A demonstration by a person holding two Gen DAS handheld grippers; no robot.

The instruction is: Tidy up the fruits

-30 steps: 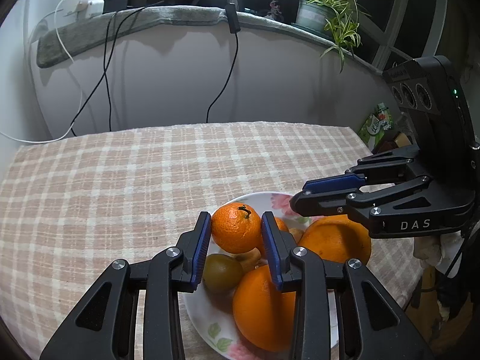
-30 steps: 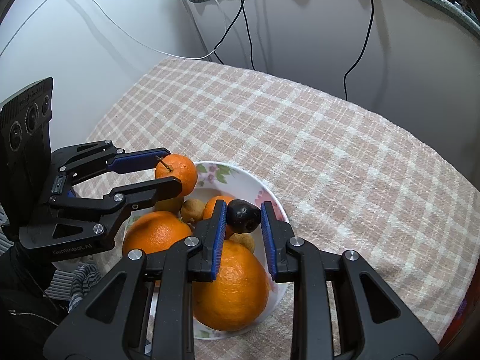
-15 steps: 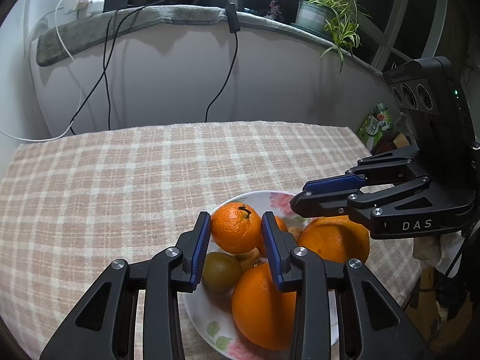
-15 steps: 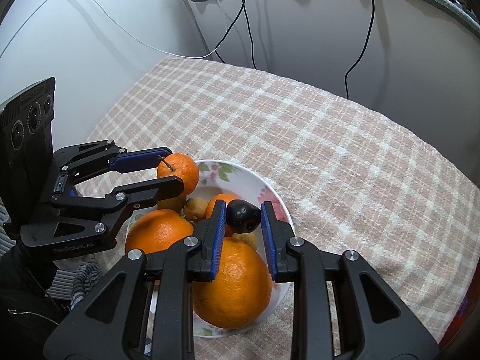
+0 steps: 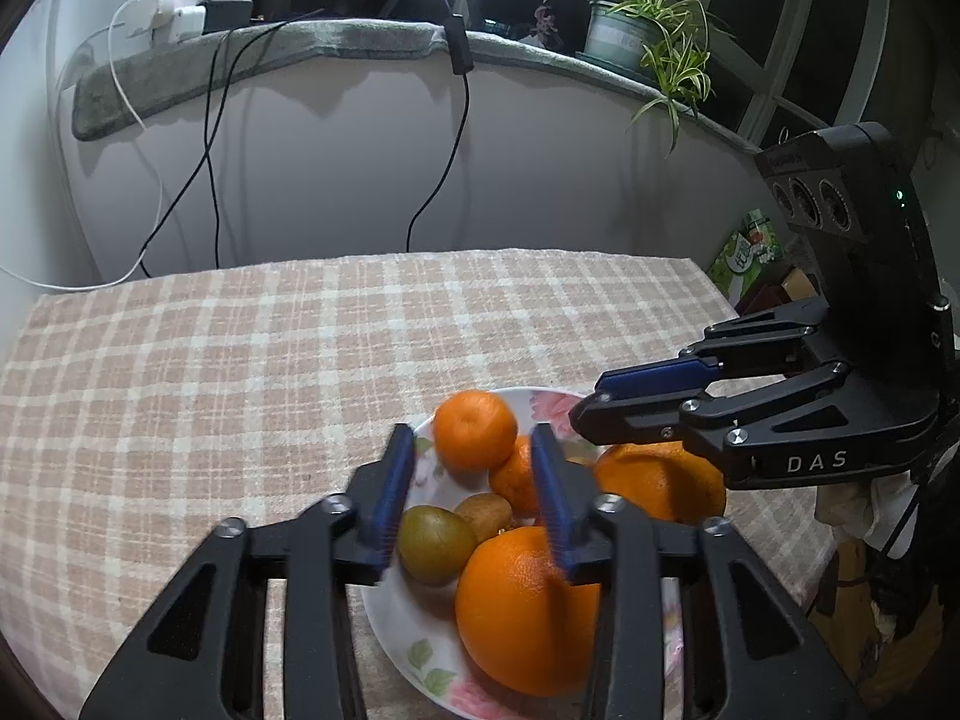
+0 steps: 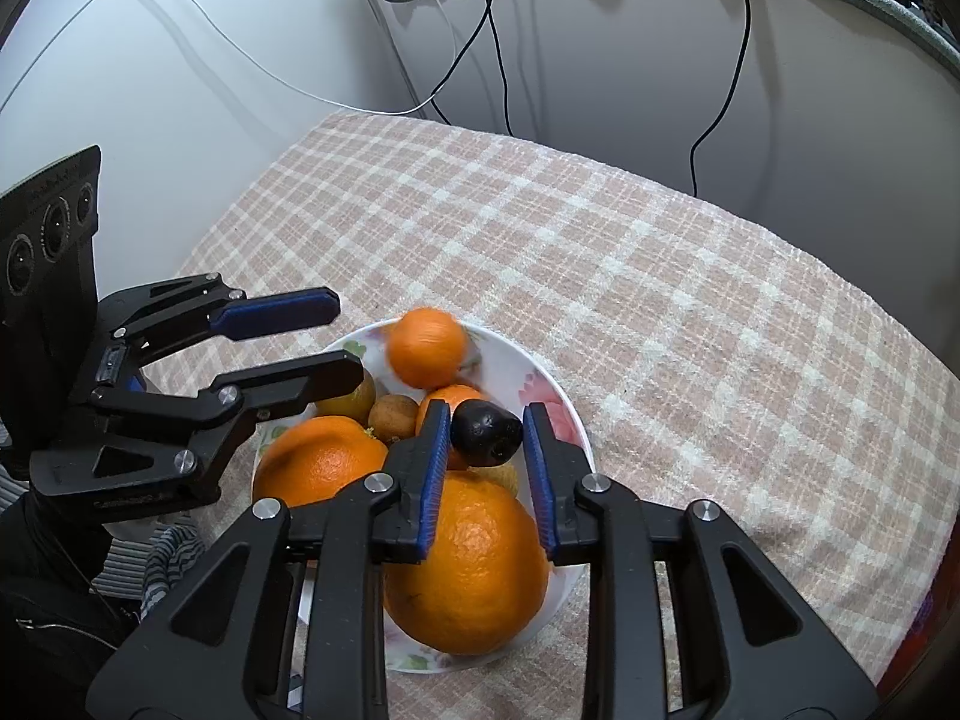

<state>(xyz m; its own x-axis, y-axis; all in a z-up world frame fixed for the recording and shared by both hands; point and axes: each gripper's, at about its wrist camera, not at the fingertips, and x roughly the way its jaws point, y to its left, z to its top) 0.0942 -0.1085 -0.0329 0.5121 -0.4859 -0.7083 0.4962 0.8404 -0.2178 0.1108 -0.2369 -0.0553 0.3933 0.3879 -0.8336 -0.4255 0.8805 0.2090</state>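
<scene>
A white floral bowl (image 5: 420,654) (image 6: 528,372) holds two large oranges (image 5: 522,606) (image 6: 468,564), a kiwi (image 5: 435,543) and smaller fruits. A small mandarin (image 5: 474,429) (image 6: 426,348), blurred, lies at the bowl's far rim, just beyond my left gripper (image 5: 471,468). The left gripper is open and empty; it also shows in the right wrist view (image 6: 336,336). My right gripper (image 6: 486,438) is shut on a small dark fruit (image 6: 485,431) above the bowl; it also shows in the left wrist view (image 5: 591,399).
The bowl sits near the front edge of a table with a checked pink cloth (image 5: 240,360). Cables (image 5: 210,150) hang down the wall behind. A potted plant (image 5: 648,36) stands on the ledge. Boxes (image 5: 747,252) lie past the table's right edge.
My left gripper has opened wider and let go of the mandarin, which has dropped forward to the bowl's far rim. The right gripper still holds the dark fruit.
</scene>
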